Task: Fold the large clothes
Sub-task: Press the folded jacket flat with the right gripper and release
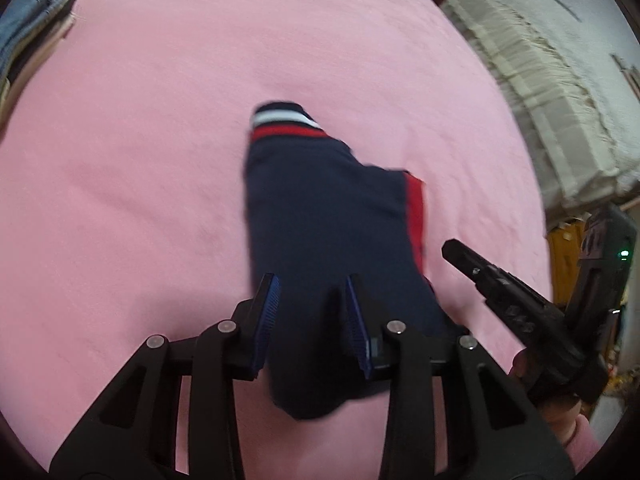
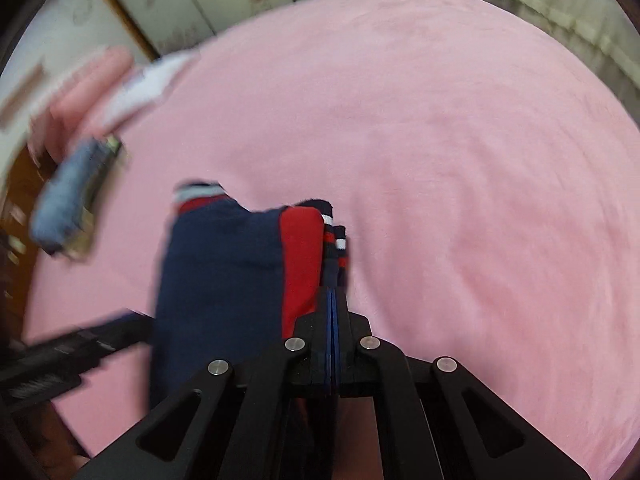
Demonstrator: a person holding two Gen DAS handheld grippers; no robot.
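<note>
A folded navy garment (image 1: 320,220) with red side panel and red-white-navy striped cuff lies on the pink bed cover (image 1: 160,160). My left gripper (image 1: 312,296) is open, its blue-padded fingers astride the garment's near end. My right gripper (image 2: 333,292) is shut, and the garment's (image 2: 224,272) striped red edge runs into its tips. The right gripper also shows in the left wrist view (image 1: 500,280), right of the garment. The left gripper shows blurred in the right wrist view (image 2: 72,348), at the garment's left.
A stack of folded clothes (image 1: 28,36) lies at the bed's far left, also in the right wrist view (image 2: 72,200). A beige blanket (image 1: 560,80) lies beyond the bed's right edge. Pink cover (image 2: 460,160) spreads to the right.
</note>
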